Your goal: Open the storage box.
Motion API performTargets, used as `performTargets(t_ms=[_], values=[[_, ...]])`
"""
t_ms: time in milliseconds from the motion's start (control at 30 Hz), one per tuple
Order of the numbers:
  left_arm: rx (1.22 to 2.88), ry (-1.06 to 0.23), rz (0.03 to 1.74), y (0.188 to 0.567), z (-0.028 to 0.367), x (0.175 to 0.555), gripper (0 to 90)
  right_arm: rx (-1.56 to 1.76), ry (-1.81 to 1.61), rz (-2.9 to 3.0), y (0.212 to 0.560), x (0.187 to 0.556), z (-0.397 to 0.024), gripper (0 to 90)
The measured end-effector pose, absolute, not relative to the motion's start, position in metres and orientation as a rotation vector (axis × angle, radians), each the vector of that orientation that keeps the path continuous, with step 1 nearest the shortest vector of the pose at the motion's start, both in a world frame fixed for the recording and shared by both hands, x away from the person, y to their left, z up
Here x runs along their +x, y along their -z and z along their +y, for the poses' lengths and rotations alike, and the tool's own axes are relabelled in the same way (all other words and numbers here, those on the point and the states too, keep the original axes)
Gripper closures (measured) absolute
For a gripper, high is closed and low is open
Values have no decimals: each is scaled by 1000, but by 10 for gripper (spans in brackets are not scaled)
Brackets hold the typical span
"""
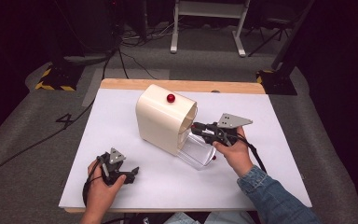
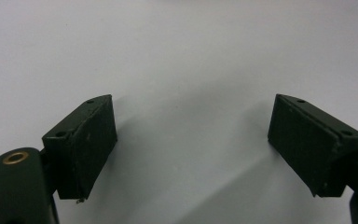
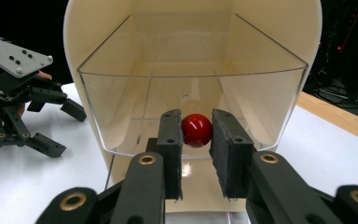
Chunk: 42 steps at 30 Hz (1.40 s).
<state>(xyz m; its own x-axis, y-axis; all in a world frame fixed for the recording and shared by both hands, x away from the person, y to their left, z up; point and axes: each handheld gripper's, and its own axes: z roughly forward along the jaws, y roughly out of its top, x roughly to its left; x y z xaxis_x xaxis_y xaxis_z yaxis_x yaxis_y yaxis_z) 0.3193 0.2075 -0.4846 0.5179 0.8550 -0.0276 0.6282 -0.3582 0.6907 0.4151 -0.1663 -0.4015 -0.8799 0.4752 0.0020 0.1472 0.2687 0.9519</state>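
White table (image 1: 177, 186): left gripper (image 1: 131, 173) resting, fingers apart; right gripper (image 3: 196, 140) pinching red knob (image 3: 196, 130).

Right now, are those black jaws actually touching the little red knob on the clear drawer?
Touching: in the right gripper view, the right gripper's jaws press both sides of the red knob, no gap visible.

Right gripper (image 1: 200, 127) at the clear drawer (image 1: 196, 154) of a cream box (image 1: 161, 119) (red knob (image 1: 170, 98) on top)

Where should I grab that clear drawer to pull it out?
Take the clear drawer by the red knob on its front wall, approaching head-on from the open side of the cream housing. The knob juts out; the right gripper already straddles it.
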Motion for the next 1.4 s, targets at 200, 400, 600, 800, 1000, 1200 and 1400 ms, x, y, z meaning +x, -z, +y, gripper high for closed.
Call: performTargets(t_ms=[200,400,600,800,1000,1200,1400], values=[[2119,-444,1200,484,208,320,153,560,-1633,2256,398,407,-175,741],[2122,-440,1202,484,208,320,153,569,-1645,2242,395,399,-188,742],[2121,-433,1209,483,208,321,152,583,-1661,2224,393,389,-204,742],[2121,-434,1208,483,208,321,152,587,-1660,2220,391,381,-218,742],[2118,-436,1205,484,208,320,152,590,-1662,2212,391,375,-228,743],[2122,-440,1201,484,208,320,152,601,-1646,2243,398,372,-233,742],[2122,-439,1201,484,208,320,152,630,-1629,2253,404,373,-235,663]])
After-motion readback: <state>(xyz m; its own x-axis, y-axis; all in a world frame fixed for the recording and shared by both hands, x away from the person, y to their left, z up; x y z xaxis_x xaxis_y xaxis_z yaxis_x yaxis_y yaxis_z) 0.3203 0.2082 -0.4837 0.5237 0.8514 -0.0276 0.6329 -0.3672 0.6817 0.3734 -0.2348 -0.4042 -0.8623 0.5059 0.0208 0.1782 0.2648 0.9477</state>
